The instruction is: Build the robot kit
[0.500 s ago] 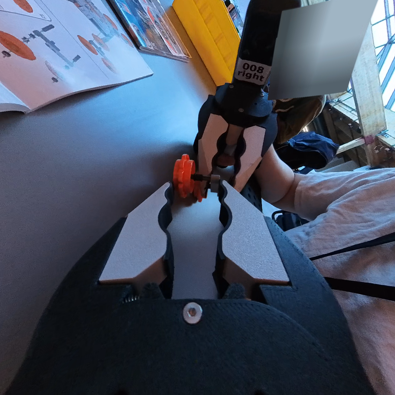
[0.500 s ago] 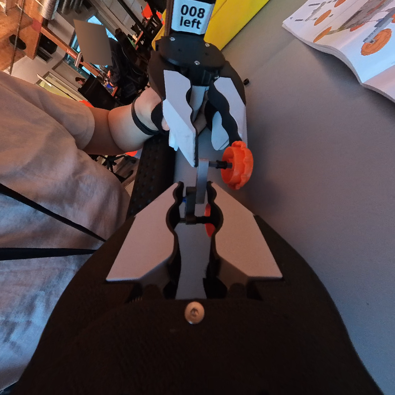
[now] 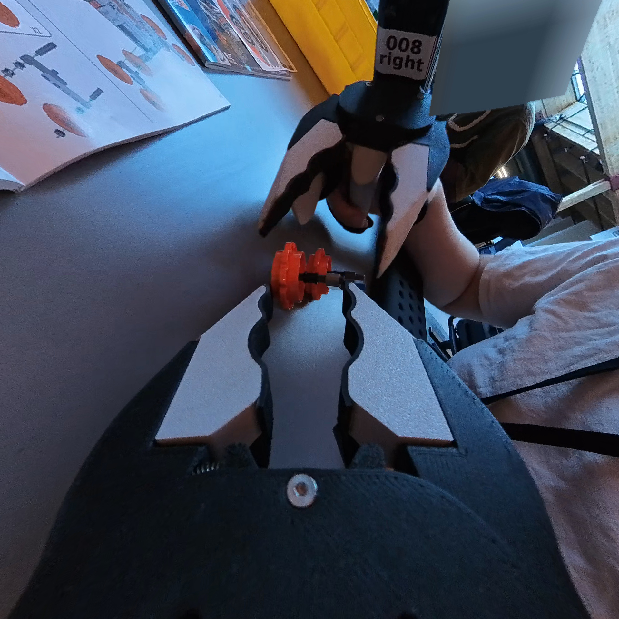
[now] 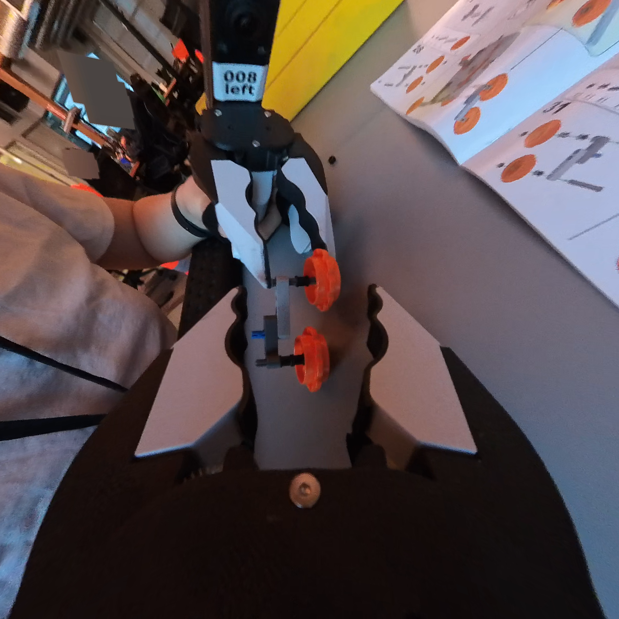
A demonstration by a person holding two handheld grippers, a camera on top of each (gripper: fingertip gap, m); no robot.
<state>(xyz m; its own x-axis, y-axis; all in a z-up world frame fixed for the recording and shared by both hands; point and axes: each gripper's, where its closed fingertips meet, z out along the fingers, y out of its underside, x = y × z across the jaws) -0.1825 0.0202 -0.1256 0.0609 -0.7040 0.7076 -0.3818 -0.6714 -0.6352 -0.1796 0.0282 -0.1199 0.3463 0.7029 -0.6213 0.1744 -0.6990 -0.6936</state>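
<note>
Lying on the grey table (image 4: 435,301), a grey beam with 2 orange wheels (image 4: 283,315) sits between both grippers. The right gripper (image 4: 305,291) gapes wide, holding nothing. The left gripper (image 3: 306,291), half-parted, brackets the far wheel and axle, perhaps pinching them; I cannot tell

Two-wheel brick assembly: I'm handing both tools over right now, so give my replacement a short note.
Left tool: partly closed, tips bracketing the far orange wheel and its axle; whether it grips cannot be told.
Right tool: open, straddling the near orange wheel without touching.
Both wheels sit on axles joined by a grey beam, on the grey table. An open instruction booklet lies beside them.
</note>
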